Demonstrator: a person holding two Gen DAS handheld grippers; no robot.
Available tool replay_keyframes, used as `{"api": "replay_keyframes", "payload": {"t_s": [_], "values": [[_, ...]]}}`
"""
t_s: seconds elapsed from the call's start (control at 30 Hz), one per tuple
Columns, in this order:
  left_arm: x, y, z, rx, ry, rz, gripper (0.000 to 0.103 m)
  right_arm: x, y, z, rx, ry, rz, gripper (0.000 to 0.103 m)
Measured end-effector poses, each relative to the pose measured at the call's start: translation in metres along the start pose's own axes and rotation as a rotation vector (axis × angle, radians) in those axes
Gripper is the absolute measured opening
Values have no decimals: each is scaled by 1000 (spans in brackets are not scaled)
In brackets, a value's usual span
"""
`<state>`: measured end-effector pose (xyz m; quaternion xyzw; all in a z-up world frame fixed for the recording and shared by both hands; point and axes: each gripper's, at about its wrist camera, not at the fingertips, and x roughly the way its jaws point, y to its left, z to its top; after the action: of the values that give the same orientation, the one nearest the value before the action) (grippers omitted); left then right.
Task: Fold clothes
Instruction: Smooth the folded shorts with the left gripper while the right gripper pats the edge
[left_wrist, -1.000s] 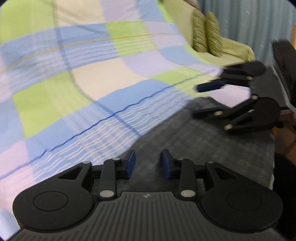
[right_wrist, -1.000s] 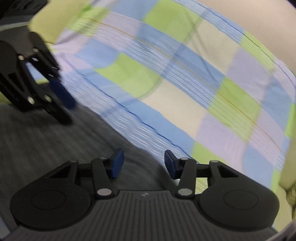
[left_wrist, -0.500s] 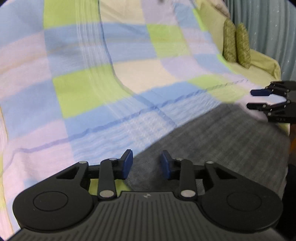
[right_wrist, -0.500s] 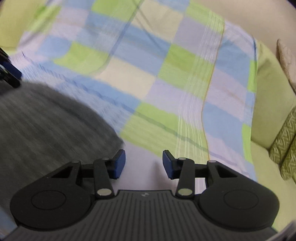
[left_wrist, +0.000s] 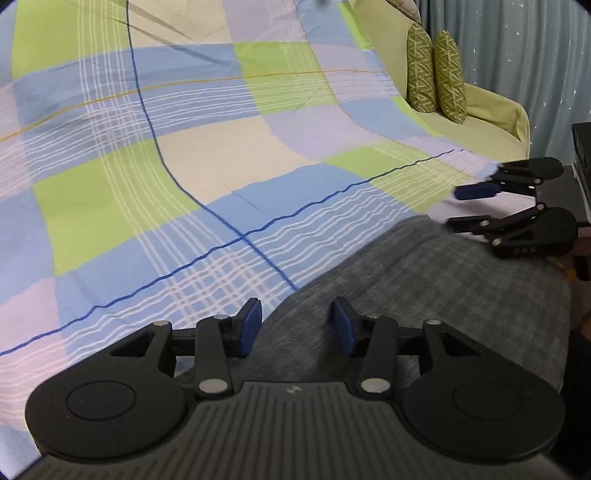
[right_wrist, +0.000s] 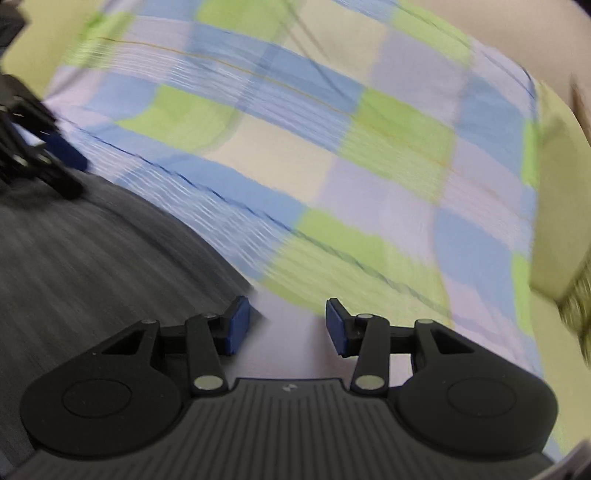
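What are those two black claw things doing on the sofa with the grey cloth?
A person holds a gripper in each hand to fold clothes. A grey garment lies on a checked sheet spread over a green sofa. The left gripper hovers over the garment's edge, its jaws opening and nothing pinched. The right gripper sits open at the other edge, also gripping nothing.

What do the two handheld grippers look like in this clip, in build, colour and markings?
Both match: the left gripper and right gripper have a matte black ribbed body with a small pale logo, two round black discs, black linkage arms with silver pins, and blue fingertip pads. No cables, hands or sleeves show.
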<state>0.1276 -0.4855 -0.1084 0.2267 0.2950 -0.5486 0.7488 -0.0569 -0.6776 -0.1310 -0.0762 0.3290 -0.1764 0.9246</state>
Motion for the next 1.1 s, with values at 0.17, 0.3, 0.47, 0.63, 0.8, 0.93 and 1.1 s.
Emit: {"api": "replay_keyframes", "payload": {"t_s": [0.17,0.3,0.47,0.63,0.8,0.93,1.1], "values": [[-19,-8,2,43,-22,66,46,-29,-22,-10,105,-45,-31,40],[-50,-34,2,99,-72,87,44,-66,-18,-18,236,-132,32,40],[-69,-80,-12,164,-64,36,45,-98,11,-34,264,-165,125,40],[-58,-101,-46,312,65,116,46,-96,11,-50,276,-94,82,48],[-76,-100,-51,296,50,152,45,-108,-1,-54,331,-105,52,53],[-87,-110,-50,281,18,118,45,-113,4,-55,355,-123,67,50],[-80,-126,-61,314,58,126,44,-101,5,-69,390,-91,32,54]]}}
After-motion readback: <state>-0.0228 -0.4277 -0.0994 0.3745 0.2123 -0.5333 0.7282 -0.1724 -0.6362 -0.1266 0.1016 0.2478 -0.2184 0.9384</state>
